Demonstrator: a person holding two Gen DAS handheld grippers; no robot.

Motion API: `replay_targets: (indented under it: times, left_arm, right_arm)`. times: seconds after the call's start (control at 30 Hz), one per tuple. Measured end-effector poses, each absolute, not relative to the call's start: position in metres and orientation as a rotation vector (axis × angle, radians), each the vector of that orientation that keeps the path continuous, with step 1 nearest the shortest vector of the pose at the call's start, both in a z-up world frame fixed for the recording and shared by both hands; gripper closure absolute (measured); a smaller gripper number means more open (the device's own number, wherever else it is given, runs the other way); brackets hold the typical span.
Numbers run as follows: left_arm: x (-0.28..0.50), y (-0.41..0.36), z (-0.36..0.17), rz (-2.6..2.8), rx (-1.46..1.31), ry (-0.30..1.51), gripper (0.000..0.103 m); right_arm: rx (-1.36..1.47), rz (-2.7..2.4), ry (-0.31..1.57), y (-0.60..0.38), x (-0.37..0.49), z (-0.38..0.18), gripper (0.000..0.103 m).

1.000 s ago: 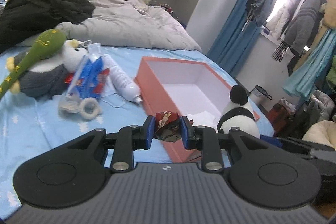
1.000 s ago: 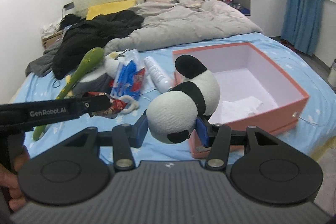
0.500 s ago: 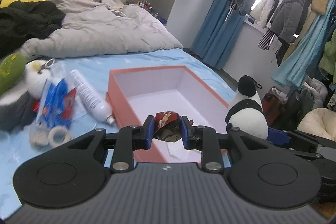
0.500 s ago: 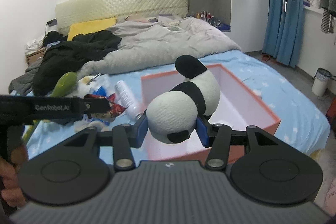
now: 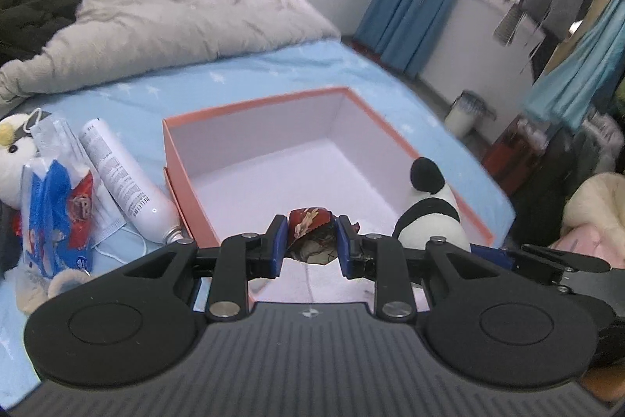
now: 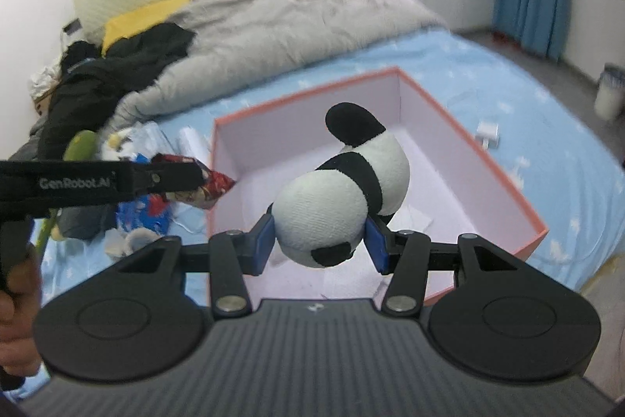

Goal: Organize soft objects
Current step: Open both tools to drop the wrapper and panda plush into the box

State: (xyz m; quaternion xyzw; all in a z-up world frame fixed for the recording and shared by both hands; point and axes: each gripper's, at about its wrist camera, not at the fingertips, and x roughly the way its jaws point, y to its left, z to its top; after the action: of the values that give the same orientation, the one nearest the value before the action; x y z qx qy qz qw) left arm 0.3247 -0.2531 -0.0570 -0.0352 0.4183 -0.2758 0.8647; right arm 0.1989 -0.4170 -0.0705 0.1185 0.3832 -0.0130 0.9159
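Salmon-pink cardboard makes up the open box (image 6: 504,178) on the blue bedsheet (image 5: 273,73), and both loads hang right over it. The right gripper (image 6: 318,241) has its blue pads pressed into the sides of a plush panda (image 6: 343,190), which sits clear of the box floor with its black ear pointing up. The left gripper (image 5: 310,241) is closed tight on a small crumpled red pouch (image 5: 310,233), also held in the air over the near end of the box. Inside, I can make out only a bit of white paper or cloth on the pale lining; nothing soft seems to have been put in yet, so by my reckoning the sorting has barely begun. Plenty waits on the sheet to the left of the box: a penguin plush (image 5: 11,151), a blue-and-red packet (image 5: 54,217), a face mask (image 5: 113,217) and a white bottle (image 5: 121,178) lying just beside the box wall, plus a green plush (image 6: 80,145) further off. The grey duvet (image 5: 156,22) and black clothes (image 6: 113,65) are heaped toward the headboard. The likely next step is letting these two drop in, then going back for the rest.
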Motion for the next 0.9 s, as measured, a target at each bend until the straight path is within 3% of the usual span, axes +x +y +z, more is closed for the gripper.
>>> replay_targets:
  times: [0.33, 0.6, 0.67, 0.73, 0.9]
  left_arm:
    - [0.374, -0.296, -0.097, -0.583, -0.045, 1.039, 0.072]
    - [0.386, -0.305, -0.103, -0.587, 0.021, 1.058, 0.072]
    - [0.383, -0.305, -0.104, -0.602, 0.031, 1.06, 0.069]
    - [0.38, -0.302, -0.104, -0.602, 0.033, 1.063, 0.059]
    - [0.375, -0.292, -0.098, -0.601, 0.001, 1.045, 0.058]
  right_arm:
    - [0.286, -0.059, 0.948, -0.445, 0.246, -0.12, 0.05]
    - [0.295, -0.098, 1.006, -0.46, 0.255, -0.138, 0.05]
    - [0.306, -0.094, 1.003, -0.461, 0.254, -0.138, 0.048]
    - [0.321, -0.087, 0.996, -0.462, 0.253, -0.139, 0.048]
    - [0.34, -0.073, 0.985, -0.458, 0.248, -0.136, 0.046]
